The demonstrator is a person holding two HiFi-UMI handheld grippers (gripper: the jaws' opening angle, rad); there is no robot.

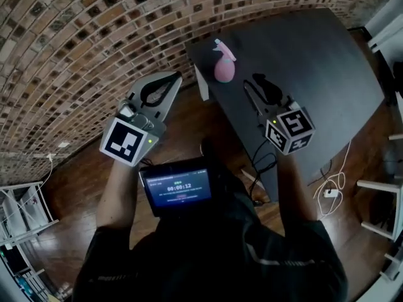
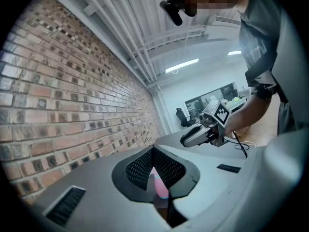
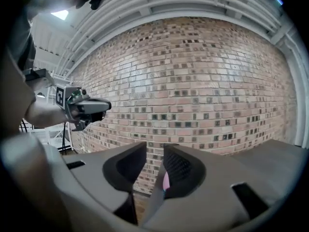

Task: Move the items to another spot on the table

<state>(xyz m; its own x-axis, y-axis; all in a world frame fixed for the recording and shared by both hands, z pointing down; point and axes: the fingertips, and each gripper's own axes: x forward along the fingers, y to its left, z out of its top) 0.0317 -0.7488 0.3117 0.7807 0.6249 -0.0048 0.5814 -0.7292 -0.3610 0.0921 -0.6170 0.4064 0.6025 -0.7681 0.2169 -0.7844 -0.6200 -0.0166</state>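
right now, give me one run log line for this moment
left gripper shut, empty, beside table | right gripper open, empty, over table | pink spray bottle on table, untouched

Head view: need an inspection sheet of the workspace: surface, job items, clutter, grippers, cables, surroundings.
Surface: dark table, matte top.
Job's things: pink spray bottle, apparently upright near the table's far left corner; no other item seen.
Clutter: white object at the table edge, unidentifiable.
Grippers: left gripper off the table, over the floor, jaws together, empty. Right gripper over the table beside the bottle, jaws apart, nothing between.
Cables: white cable with adapter on the floor; dark cable by the table's near edge.
Surroundings: brick wall, wooden floor.
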